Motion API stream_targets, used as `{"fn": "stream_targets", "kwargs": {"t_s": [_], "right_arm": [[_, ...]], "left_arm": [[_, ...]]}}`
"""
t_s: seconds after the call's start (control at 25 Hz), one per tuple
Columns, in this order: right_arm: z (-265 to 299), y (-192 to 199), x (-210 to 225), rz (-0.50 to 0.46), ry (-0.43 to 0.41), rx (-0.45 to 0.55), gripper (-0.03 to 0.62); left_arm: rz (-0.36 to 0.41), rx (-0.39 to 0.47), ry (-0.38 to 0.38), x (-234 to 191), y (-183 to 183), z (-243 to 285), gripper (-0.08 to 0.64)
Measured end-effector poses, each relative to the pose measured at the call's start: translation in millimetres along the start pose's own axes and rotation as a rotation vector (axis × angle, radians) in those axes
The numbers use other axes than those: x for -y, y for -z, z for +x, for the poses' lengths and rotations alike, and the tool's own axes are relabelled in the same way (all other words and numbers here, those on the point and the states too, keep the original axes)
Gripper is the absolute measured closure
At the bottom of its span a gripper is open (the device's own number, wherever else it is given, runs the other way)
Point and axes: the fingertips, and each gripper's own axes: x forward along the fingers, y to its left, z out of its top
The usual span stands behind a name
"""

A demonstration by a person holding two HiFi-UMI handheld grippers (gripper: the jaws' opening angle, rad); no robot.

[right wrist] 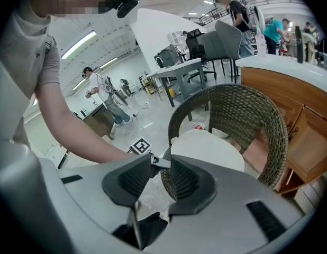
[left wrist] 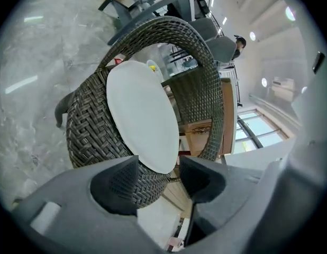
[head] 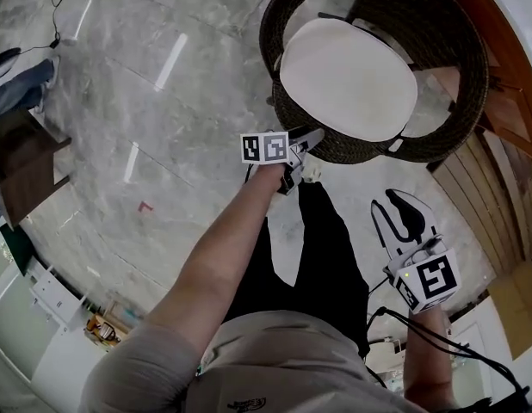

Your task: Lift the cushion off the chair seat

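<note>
Cushion, pale and rounded, lies flat on the seat of the round wicker chair, on the far side of the scene and right of centre, untouched by either gripper.

At the far left edge stands a dark table on the grey marbled floor, and a small red mark shows on the floor nearer in.

Right of that, the person's bare left arm reaches forward with the left gripper at the near-left rim of the chair. From the head view I cannot tell whether it touches the weave. In the left gripper view its jaws stand wide apart, and the left gripper has nothing pressed between its pads. The near edge of the cushion and the woven side of the chair show beyond the gap.

The right gripper hangs nearer the person, right of the black trouser legs and well short of the chair. In the right gripper view the right gripper shows only a narrow gap between its jaws, and it holds nothing. The cushion sits beyond it on the seat, with the chair's curved back rising on the far side.

A wooden counter stands just right of the chair.
</note>
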Motion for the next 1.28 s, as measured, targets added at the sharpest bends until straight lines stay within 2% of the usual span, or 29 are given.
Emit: {"fn": "stream_targets", "kwargs": {"t_s": [0.28,0.64,1.04,1.28], "right_arm": [[9,19,9,0.049,-0.019,-0.027,0.468],[17,28,19,0.073,-0.025,-0.032,0.468],[21,40,27,0.1,-0.026,-0.045,0.469],[21,48,31,0.123,-0.013,-0.05,0.469]], "left_arm": [[-0.098,0.043,0.0,-29,-8,21,0.321],[-0.164,0.058,-0.023,-39,-17,44,0.313],[-0.204,0.125,0.091,-30,-42,71,0.314],[-0.2,0.143,0.131,-22,-65,88,0.321]]}}
